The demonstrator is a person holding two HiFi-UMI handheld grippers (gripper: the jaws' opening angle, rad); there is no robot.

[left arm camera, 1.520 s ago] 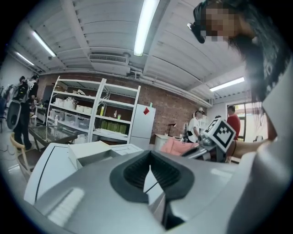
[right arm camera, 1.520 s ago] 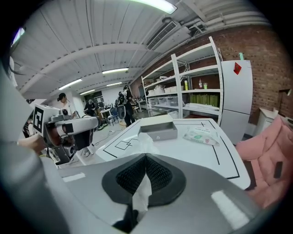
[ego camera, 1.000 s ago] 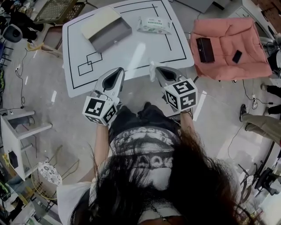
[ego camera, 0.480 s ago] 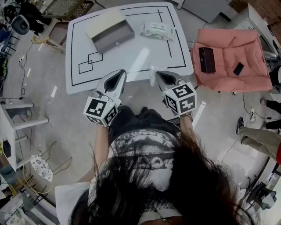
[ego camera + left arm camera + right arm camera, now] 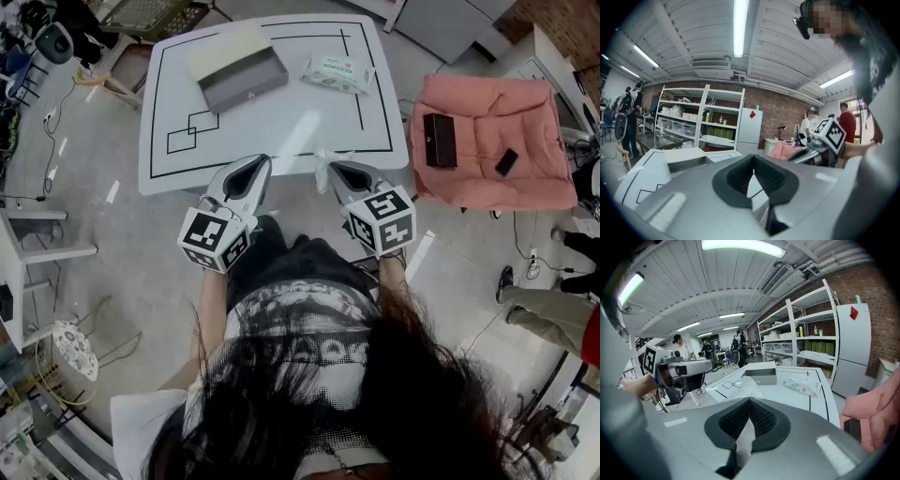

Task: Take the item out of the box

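The right gripper point(image 5: 749, 401) is pinching a thin whitish sheet point(image 5: 750, 386), which is sticking out past the jaw tips over the near edge of the table point(image 5: 281, 122). The box point(image 5: 236, 67) is sitting open at the table's far left, well apart from the sheet, near a wipes pack point(image 5: 337, 72). The left gripper point(image 5: 264, 162) is hovering beside the right one, its jaws pressed together on nothing.

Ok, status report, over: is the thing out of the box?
Left gripper shut, empty. Right gripper shut on thin white sheet, well away from the box, by the table's near edge. Nothing in the way.
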